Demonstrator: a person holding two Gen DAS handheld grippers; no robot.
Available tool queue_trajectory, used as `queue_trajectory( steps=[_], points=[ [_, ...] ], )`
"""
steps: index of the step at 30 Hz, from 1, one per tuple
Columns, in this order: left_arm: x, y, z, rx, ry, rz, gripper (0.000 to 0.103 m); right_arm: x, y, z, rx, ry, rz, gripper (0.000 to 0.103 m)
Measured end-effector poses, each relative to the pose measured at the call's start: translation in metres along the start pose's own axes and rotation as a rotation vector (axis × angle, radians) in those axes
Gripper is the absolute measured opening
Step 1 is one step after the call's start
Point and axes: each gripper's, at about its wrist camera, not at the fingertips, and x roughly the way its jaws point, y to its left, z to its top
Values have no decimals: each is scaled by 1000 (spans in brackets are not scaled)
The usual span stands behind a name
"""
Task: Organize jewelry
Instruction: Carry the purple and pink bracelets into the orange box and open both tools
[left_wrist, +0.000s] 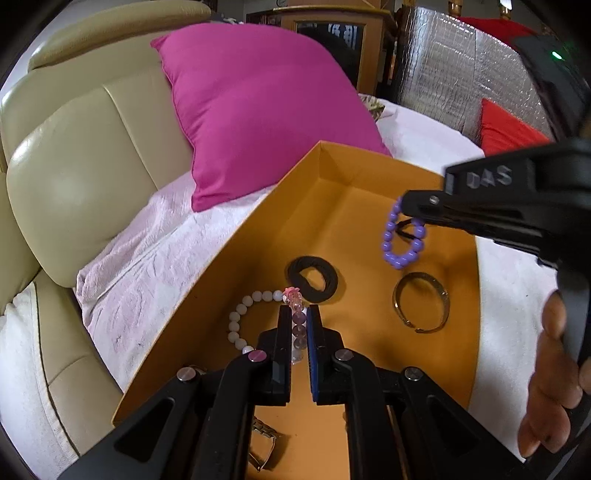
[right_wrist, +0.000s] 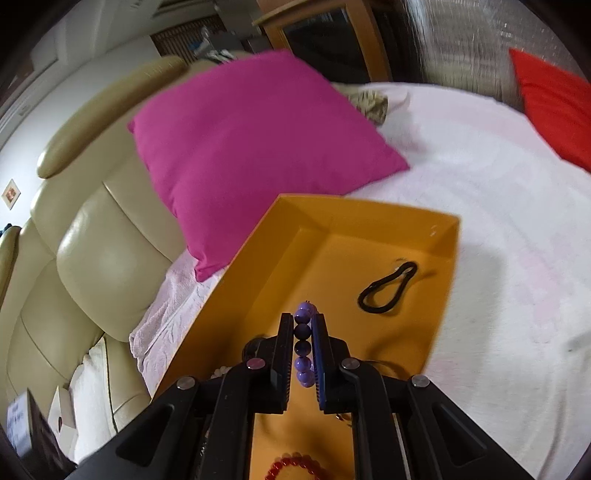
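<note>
An open orange box (left_wrist: 369, 162) lies on a bed with pale pink bedding. My left gripper (left_wrist: 299, 312) is shut on a bracelet of white and purple beads (left_wrist: 240, 317) with a pink charm, low over the box's near left side. My right gripper (left_wrist: 406, 206) is shut on a purple bead bracelet (left_wrist: 391, 254), which dangles above the box floor. In the right wrist view the purple beads (right_wrist: 304, 310) sit pinched between that gripper's (right_wrist: 303, 317) fingers, over the box (right_wrist: 369, 218).
In the box lie a thick black hair band (left_wrist: 314, 277), a metal bangle (left_wrist: 421, 302), a thin black hair tie (right_wrist: 388, 288), a red bead bracelet (right_wrist: 295, 467) and a watch (left_wrist: 264, 446). A magenta pillow (left_wrist: 258, 110) leans on the cream headboard (left_wrist: 74, 184). A hand (left_wrist: 554, 369) holds the right gripper.
</note>
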Motion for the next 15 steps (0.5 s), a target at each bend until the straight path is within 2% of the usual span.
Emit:
queue_trajectory(
  steps=[10, 12, 14, 15],
  points=[
    [9, 3, 2, 0, 25, 37, 8, 13, -8, 15, 56, -3, -1, 13],
    [8, 3, 2, 0, 19, 52, 8, 9, -11, 16, 71, -9, -2, 26],
    [6, 2, 3, 4, 9, 63, 8, 1, -15, 17, 87, -29, 20, 51],
    [5, 1, 3, 8, 5, 67, 9, -6, -18, 15, 94, -57, 22, 54]
  ],
)
